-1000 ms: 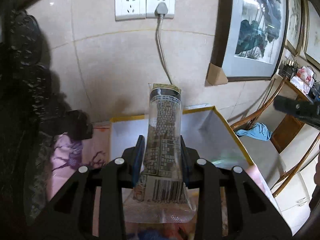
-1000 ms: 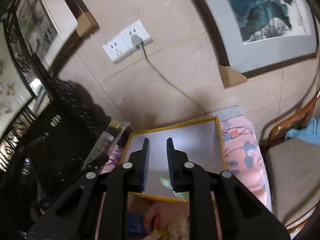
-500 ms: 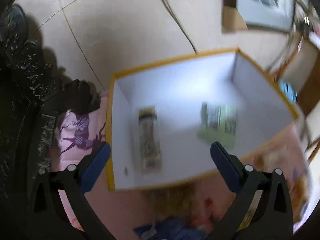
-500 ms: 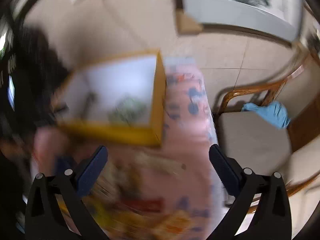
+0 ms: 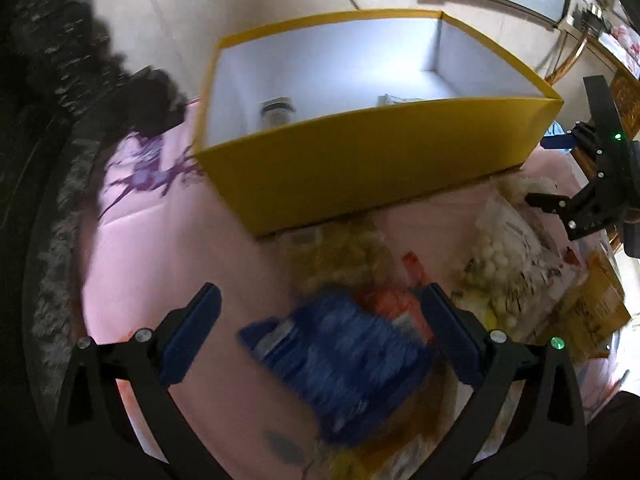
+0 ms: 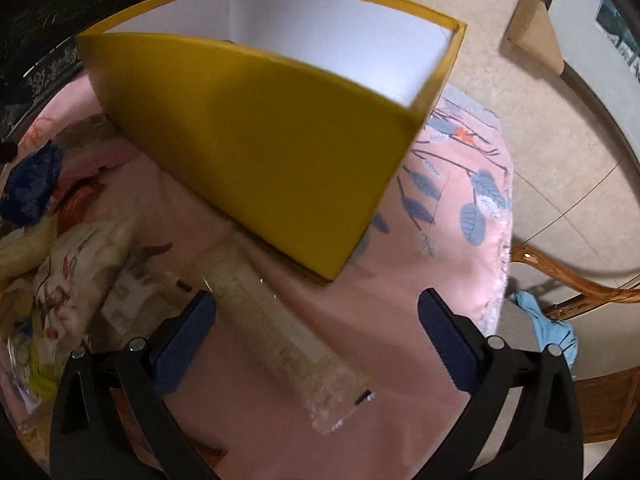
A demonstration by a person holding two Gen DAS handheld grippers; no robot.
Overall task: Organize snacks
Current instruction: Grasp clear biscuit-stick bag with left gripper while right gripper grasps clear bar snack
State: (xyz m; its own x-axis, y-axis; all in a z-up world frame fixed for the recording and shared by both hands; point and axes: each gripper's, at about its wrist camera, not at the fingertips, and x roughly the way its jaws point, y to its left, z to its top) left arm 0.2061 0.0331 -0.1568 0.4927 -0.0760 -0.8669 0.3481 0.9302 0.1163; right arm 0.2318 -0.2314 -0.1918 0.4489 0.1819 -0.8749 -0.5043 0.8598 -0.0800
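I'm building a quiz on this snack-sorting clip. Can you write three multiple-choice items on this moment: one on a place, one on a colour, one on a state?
1. Where does the long clear snack tube lie?
A. inside the box
B. on the pink cloth, in front of the box
C. on the chair

2. What colour is the outside of the box?
A. yellow
B. red
C. green

3. How are the right gripper's jaws?
A. shut on the tube
B. shut on nothing
C. wide open

Key: 1 B, the tube rests on the cloth between the spread fingers; 2 A, its outer walls are yellow and its inside white; 3 C, both blue pads stand apart, clear of the tube.
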